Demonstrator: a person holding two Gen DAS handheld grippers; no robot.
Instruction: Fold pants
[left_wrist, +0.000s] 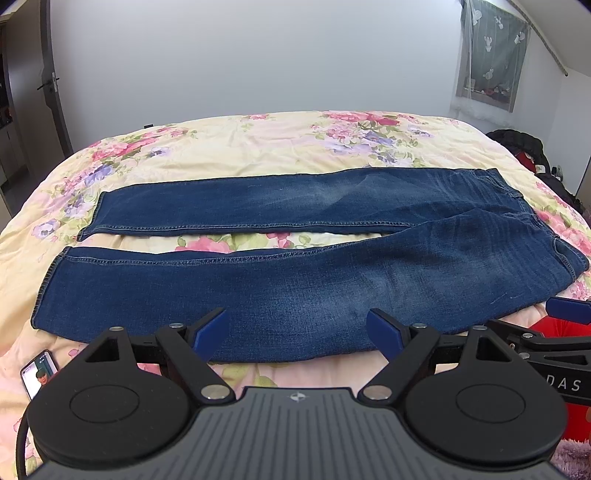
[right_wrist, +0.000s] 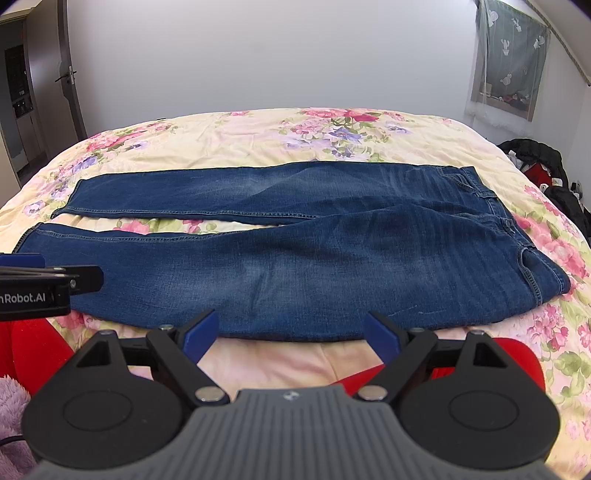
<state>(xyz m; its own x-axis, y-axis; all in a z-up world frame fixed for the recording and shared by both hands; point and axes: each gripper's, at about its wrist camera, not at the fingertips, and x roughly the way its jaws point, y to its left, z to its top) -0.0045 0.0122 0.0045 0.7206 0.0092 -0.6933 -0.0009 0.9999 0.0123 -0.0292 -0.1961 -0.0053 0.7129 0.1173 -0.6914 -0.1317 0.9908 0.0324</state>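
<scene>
Dark blue jeans (left_wrist: 295, 280) lie flat across the floral bed, waist to the right, leg hems to the left, with the two legs slightly apart. In the right wrist view the same jeans (right_wrist: 314, 254) fill the middle. My left gripper (left_wrist: 297, 328) hovers open over the near leg's front edge, nothing between its blue fingers (left_wrist: 210, 328). My right gripper (right_wrist: 291, 330) is open too, just short of the jeans' near edge. Each gripper shows at the side of the other's view: right gripper (left_wrist: 565, 312), left gripper (right_wrist: 37, 273).
The floral quilt (left_wrist: 258, 147) covers the whole bed. A phone (left_wrist: 38, 373) lies on the bed at the near left. Dark clothes and bags (right_wrist: 543, 166) are piled beyond the bed's right side. A door (right_wrist: 70, 74) stands at the far left, a curtained window at the far right.
</scene>
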